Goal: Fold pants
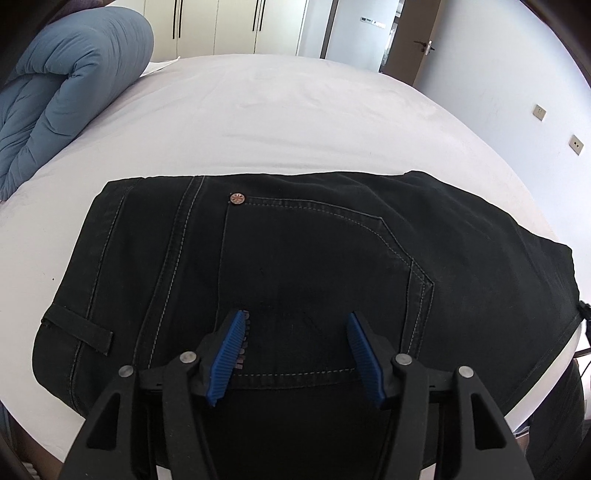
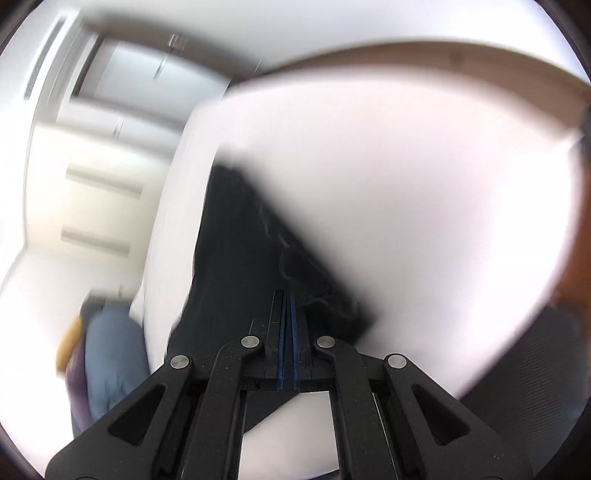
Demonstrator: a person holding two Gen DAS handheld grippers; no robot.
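Black pants lie flat on the white bed, back pocket and a copper rivet facing up, waistband at the left. My left gripper is open just above the pocket area, its blue pads apart and empty. In the blurred right wrist view, my right gripper has its blue pads pressed together at the edge of the pants. Dark cloth surrounds the tips, but I cannot make out cloth between the pads.
A rolled blue duvet lies at the far left of the bed. White wardrobes and a door stand beyond. The bed's near edge runs at the lower right.
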